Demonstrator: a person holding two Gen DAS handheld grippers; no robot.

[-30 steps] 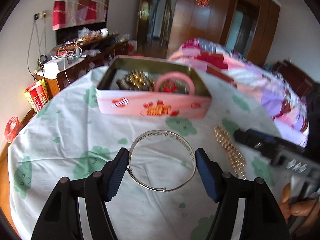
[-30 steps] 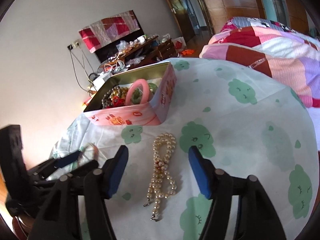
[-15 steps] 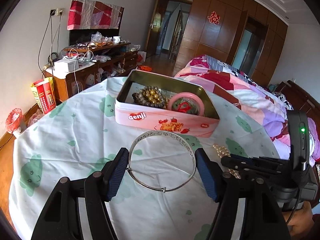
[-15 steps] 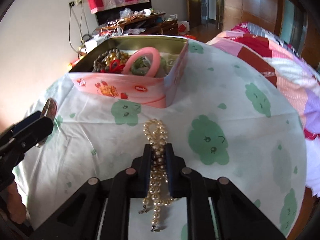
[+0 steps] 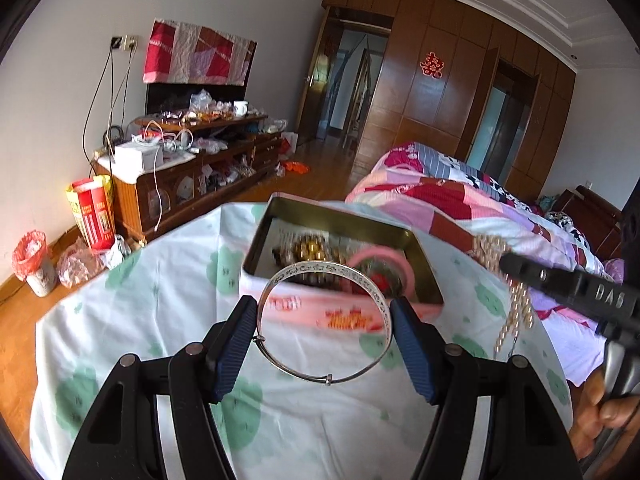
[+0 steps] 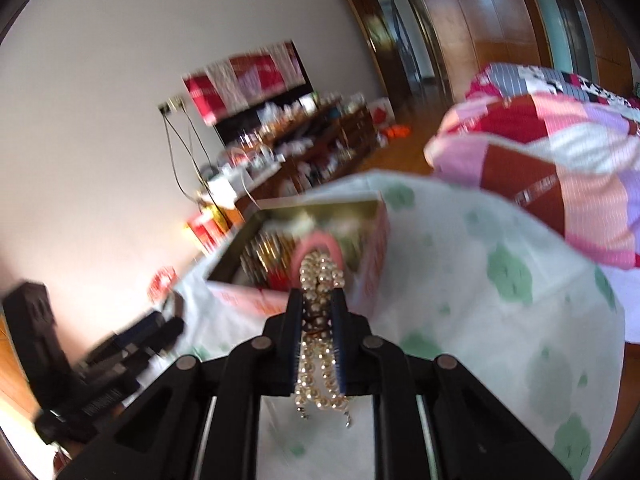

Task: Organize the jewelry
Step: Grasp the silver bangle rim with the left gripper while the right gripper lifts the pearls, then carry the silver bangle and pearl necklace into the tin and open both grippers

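My left gripper (image 5: 324, 312) is shut on a silver bangle (image 5: 316, 267), one blue pad on each side, and holds it clear of the cloth in front of the tin. The open pink tin (image 5: 348, 316) holds gold beads and a pink ring. In the right wrist view my right gripper (image 6: 316, 300) is shut on a pearl necklace (image 6: 320, 268). Its loops stick out ahead of the pads and its ends hang below, off the table. The same necklace (image 5: 516, 308) dangles from the right gripper (image 5: 560, 284) in the left wrist view, right of the tin (image 6: 372, 264).
The round table wears a white cloth with green prints (image 5: 160, 300). A bed with a patchwork quilt (image 5: 460, 200) lies close behind on the right. A cluttered wooden sideboard (image 5: 192, 160) and a red-lined bin (image 5: 32, 256) stand to the left. A person's hand (image 5: 600, 412) grips the right tool.
The right gripper shut on the pearl necklace and lifted it off the cloth. The left gripper rose with the bangle, nearer the tin.
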